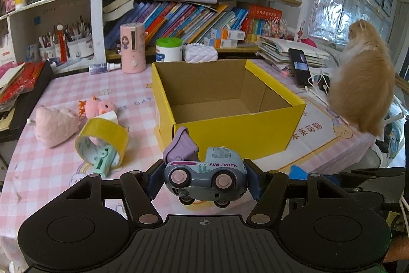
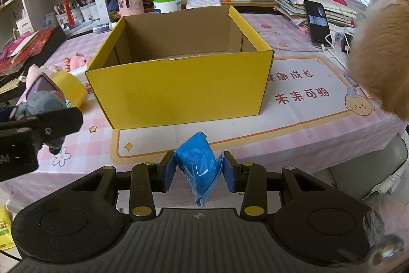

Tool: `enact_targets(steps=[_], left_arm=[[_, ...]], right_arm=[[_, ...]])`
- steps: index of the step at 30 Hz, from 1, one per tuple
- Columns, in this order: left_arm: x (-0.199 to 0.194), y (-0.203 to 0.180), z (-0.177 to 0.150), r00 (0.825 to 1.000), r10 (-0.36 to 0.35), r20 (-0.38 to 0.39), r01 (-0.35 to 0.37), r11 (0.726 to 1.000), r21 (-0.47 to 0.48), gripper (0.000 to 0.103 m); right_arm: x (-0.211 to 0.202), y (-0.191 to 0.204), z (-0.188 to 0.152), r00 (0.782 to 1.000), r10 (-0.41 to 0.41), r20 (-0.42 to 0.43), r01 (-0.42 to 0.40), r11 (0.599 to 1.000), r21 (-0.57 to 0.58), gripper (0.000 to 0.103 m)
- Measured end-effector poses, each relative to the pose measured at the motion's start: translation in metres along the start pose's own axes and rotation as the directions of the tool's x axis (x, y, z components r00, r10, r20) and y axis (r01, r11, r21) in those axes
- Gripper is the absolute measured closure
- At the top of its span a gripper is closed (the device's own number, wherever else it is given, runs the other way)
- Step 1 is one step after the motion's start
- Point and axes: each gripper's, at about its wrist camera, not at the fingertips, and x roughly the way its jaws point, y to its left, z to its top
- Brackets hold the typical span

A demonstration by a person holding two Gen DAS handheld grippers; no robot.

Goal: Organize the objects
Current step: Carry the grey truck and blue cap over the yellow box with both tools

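My left gripper (image 1: 204,178) is shut on a grey-blue toy truck (image 1: 204,173) with a purple tipper and "FUN TRUCK" on its side, held above the table just in front of an open yellow cardboard box (image 1: 230,129). The box interior looks bare. My right gripper (image 2: 199,168) is shut on a small blue plastic pouch (image 2: 198,163), held in front of the same yellow box (image 2: 179,88). In the right wrist view the left gripper (image 2: 33,124) with the truck shows at the left edge.
A yellow tape roll (image 1: 102,142), a mint green sharpener (image 1: 102,160) and pink plush toys (image 1: 56,124) lie left of the box. An orange cat (image 1: 363,83) sits at the table's right edge beside a phone (image 1: 300,67). Bottles, cups and bookshelves stand behind.
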Motion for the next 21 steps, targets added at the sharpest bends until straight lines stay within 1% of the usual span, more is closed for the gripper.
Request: enact_targets(steps=[8, 12, 15, 21], left_arm=[[0.004, -0.002, 0.013, 0.999, -0.021, 0.026, 0.02, 1.0, 0.018, 0.038], [0.006, -0.005, 0.023, 0.998, -0.031, 0.05, 0.03, 0.999, 0.035, 0.038], [0.009, -0.006, 0.035, 0.997, -0.036, 0.075, 0.033, 0.999, 0.041, 0.038], [0.022, -0.01, 0.059, 0.992, -0.019, 0.126, 0.014, 0.999, 0.041, 0.038]], right_arm=[[0.001, 0.0, 0.009, 1.0, -0.001, 0.011, 0.001, 1.0, -0.004, 0.066], [0.001, -0.003, 0.018, 1.0, -0.002, 0.026, 0.002, 1.0, 0.005, 0.066], [-0.002, -0.007, 0.031, 0.998, -0.002, 0.059, 0.002, 1.0, 0.012, 0.066], [-0.008, -0.02, 0.07, 0.988, 0.002, 0.152, -0.003, 1.0, 0.009, 0.066]])
